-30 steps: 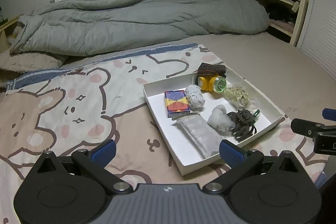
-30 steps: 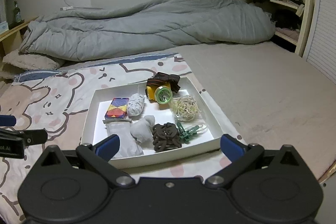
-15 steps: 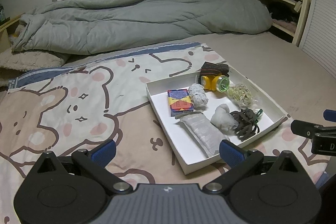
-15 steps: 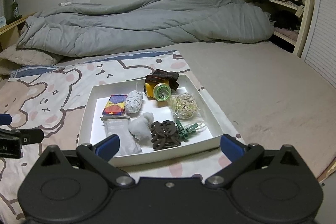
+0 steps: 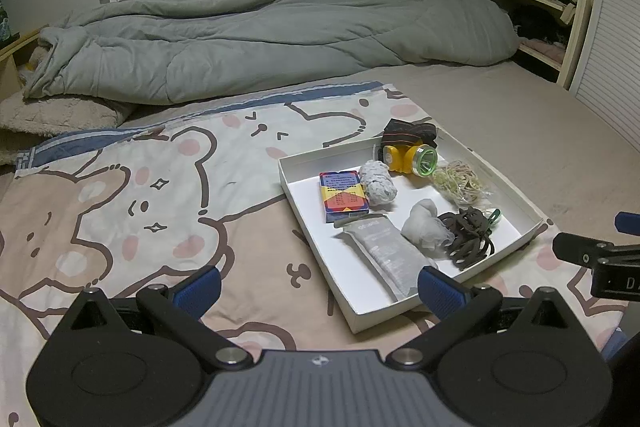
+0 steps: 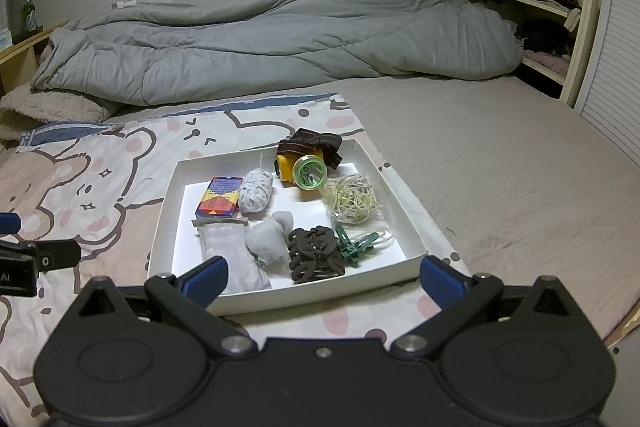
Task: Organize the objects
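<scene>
Resting on a bear-print blanket (image 6: pixel 100 183) spread over the bed, a shallow white cardboard tray (image 6: pixel 404 211) holds a jumble of small things. Along its far edge lies a yellow headlamp (image 6: pixel 306 169) with a green-rimmed lens, its dark strap (image 6: pixel 314 141) bunched at the far right corner. Left of the headlamp sit a grey-white fabric roll (image 6: pixel 256 191) and, touching it, a colourful card box (image 6: pixel 220 198) near the far left corner. A bundle of pale rubber bands (image 6: pixel 352 199) in clear wrap lies by the right edge. Towards the near edge, from left to right, are a long grey sealed pouch (image 6: pixel 230 251), a crumpled grey-white cloth (image 6: pixel 270 241), a heap of dark brown hair clips (image 6: pixel 316 253) and green clothes pegs (image 6: pixel 354 247). A rumpled grey duvet (image 6: pixel 280 43) lies across the head of the bed. The left gripper (image 5: pixel 318 285) hovers over the blanket off the tray's near left corner, jaws spread wide and empty. The right gripper (image 6: pixel 324 277) hangs just before the tray's near edge, its blue-padded jaws likewise spread wide, grasping nothing.
</scene>
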`<state>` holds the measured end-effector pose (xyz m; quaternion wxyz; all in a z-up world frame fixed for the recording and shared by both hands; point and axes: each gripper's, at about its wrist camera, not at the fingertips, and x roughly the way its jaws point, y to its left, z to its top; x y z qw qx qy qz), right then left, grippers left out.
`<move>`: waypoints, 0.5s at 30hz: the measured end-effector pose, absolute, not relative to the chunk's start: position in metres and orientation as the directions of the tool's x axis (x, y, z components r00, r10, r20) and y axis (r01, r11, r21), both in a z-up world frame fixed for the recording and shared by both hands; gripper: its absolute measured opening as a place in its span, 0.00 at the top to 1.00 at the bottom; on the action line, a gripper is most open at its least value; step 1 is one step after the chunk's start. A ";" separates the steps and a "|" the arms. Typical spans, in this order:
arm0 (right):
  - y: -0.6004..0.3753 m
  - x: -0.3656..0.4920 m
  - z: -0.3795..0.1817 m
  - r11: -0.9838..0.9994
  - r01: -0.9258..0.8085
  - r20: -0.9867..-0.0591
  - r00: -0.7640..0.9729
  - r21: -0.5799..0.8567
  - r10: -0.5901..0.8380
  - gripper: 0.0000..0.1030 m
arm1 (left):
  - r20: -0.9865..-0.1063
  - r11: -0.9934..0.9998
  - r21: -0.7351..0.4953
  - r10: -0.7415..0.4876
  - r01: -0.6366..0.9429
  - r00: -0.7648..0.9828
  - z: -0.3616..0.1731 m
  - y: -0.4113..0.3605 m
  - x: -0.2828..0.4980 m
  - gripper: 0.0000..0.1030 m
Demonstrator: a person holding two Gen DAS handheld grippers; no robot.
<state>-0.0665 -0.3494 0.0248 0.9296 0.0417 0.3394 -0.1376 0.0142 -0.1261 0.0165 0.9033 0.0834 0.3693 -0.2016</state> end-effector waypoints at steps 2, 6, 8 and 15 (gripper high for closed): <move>-0.349 -0.066 0.025 0.959 0.284 -0.643 0.731 -0.017 -0.228 0.00 | -0.702 0.905 -0.002 -0.303 0.424 0.644 0.017 -0.126 0.014 0.00; -0.349 -0.066 0.025 0.959 0.284 -0.643 0.731 -0.018 -0.228 0.00 | -0.702 0.906 0.000 -0.301 0.423 0.645 0.017 -0.126 0.014 0.00; -0.349 -0.066 0.024 0.959 0.283 -0.643 0.731 -0.018 -0.228 0.00 | -0.702 0.906 0.000 -0.302 0.423 0.645 0.017 -0.126 0.014 0.00; -0.349 -0.067 0.024 0.959 0.283 -0.643 0.731 -0.018 -0.228 0.00 | -0.702 0.906 0.000 -0.301 0.423 0.646 0.017 -0.126 0.014 0.00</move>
